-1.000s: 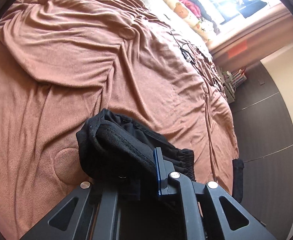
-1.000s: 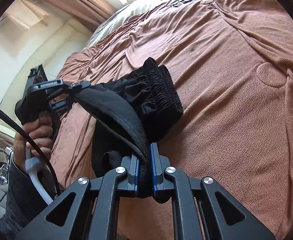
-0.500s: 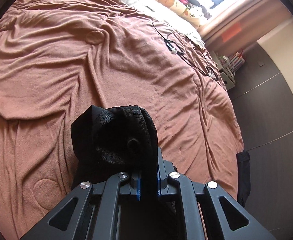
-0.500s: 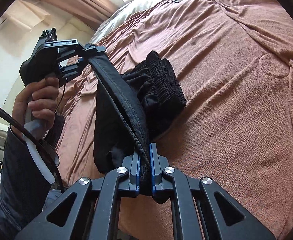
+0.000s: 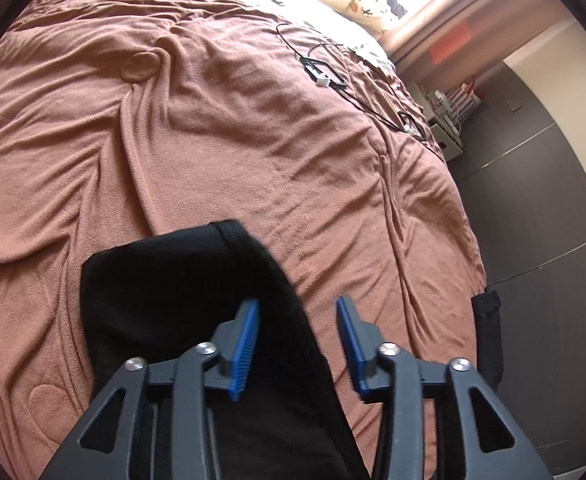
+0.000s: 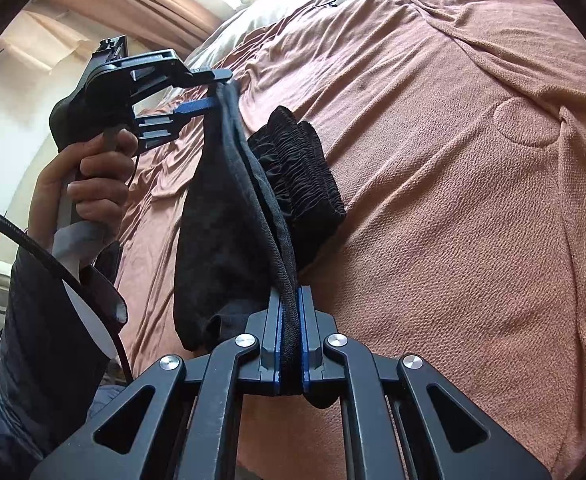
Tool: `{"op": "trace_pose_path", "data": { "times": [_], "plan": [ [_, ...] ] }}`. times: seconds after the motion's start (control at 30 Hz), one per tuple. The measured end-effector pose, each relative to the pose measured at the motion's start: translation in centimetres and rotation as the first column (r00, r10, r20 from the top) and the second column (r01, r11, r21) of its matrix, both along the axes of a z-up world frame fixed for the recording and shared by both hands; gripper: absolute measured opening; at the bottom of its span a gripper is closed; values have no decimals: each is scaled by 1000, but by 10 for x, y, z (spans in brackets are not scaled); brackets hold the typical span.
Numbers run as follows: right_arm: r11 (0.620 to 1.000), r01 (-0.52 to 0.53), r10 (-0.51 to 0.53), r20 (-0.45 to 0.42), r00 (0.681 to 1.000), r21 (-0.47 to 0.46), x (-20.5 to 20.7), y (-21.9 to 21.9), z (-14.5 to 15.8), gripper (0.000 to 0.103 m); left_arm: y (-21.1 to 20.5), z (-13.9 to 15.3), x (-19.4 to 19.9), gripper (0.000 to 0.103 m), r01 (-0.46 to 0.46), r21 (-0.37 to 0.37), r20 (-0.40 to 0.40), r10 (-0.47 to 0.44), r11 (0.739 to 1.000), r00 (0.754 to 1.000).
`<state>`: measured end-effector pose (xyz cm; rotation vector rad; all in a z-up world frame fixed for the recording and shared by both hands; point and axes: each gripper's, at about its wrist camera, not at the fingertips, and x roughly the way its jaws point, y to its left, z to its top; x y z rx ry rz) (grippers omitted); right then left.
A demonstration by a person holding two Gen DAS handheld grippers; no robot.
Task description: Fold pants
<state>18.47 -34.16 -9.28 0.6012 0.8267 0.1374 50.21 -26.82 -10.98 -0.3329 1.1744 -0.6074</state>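
black pants (image 5: 181, 300) on my left wrist view, draped over the brown blanket (image 5: 213, 140); my left gripper (image 5: 297, 336) is spreading its jaws, cloth between them, pads off it. right wrist view: my right gripper (image 6: 291, 340) clamps tight on the pants' edge (image 6: 253, 216), elastic waistband (image 6: 301, 168) resting on the blanket.

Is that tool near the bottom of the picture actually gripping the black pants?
Touching. The right wrist view shows the right gripper with its jaws pressed shut on a folded edge of the black pants, no gap between the blue pads and the cloth.
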Motion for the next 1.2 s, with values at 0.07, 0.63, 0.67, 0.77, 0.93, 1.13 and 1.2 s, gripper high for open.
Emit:
{"op": "trace_pose_path", "data": {
  "times": [0.07, 0.63, 0.67, 0.77, 0.93, 1.13, 1.2],
  "plan": [
    [1000, 26, -26, 2, 1000, 0, -4, -3, 1, 3, 1, 3, -4, 67, 1, -3, 14, -1, 1000, 1000],
    [997, 1, -5, -39, 999, -82, -24, 5, 7, 3, 78, -24, -58, 67, -51, 67, -35, 53, 996, 998],
    [995, -1, -4, -50, 999, -105, -24, 6, 8, 3, 82, -26, -62, 67, -54, 66, -40, 56, 996, 998],
    [992, -20, 12, -72, 997, -121, -26, 9, 9, 3, 92, -31, -74, 67, -52, 54, -56, 55, 997, 997],
    [992, -17, 8, -70, 998, -122, -30, 6, 20, 8, 105, -38, -95, 67, -51, 18, -74, 53, 999, 996],
    [991, 50, -48, 14, 999, -124, -32, -12, 39, 42, 116, -51, -115, 67, -63, -37, -115, 59, 997, 992],
    [991, 54, -51, 23, 998, -120, -27, -14, 43, 42, 117, -54, -121, 67, -67, -54, -122, 60, 996, 991]
  ]
}}
